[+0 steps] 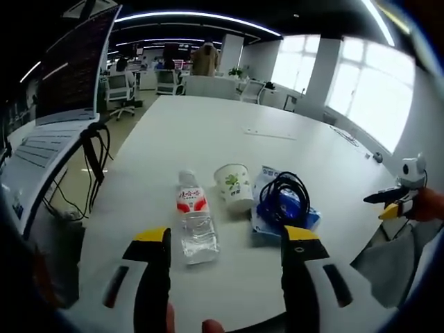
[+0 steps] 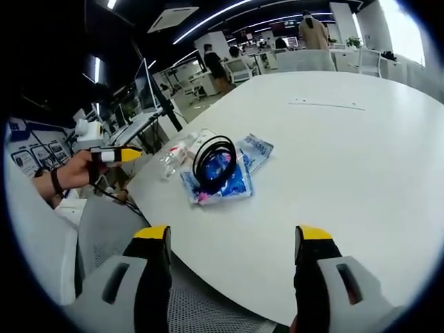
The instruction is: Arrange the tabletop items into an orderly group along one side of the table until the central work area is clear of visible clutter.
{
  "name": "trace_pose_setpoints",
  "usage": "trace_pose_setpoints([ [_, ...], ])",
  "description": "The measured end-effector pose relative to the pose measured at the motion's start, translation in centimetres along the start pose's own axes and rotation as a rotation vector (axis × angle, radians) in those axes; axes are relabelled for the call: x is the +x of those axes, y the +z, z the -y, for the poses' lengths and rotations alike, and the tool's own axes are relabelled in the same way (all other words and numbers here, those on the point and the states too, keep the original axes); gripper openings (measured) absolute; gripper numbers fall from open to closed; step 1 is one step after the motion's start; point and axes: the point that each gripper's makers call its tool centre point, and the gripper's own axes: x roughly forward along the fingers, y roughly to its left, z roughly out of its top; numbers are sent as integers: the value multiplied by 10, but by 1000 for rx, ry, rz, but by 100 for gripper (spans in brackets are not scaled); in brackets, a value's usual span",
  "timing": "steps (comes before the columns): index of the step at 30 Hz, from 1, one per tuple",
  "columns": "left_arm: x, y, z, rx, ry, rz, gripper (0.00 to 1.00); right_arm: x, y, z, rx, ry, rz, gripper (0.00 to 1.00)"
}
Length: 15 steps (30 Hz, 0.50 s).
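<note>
Both jaws of the left gripper (image 1: 230, 244) stand wide apart, gripping nothing, over the smooth white table (image 1: 208, 132). In the left gripper view a clear plastic water bottle (image 1: 193, 216) with a red label lies on its side, beside an upright paper cup (image 1: 234, 186) printed with green leaves; a coiled black cable (image 1: 286, 196) rests on a glossy blue packet (image 1: 277, 211). In the right gripper view the right gripper (image 2: 232, 244) also gapes empty, near the table edge, with cable, packet and bottle grouped beyond.
</note>
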Motion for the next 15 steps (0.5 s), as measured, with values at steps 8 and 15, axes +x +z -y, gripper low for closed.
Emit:
trace_pose_setpoints([
  [8,10,1,-9,-12,16,-7,63,0,-3,-1,2,-4,-6,72],
  [15,27,-1,-18,8,16,-44,63,1,-5,-3,1,-6,-16,72],
])
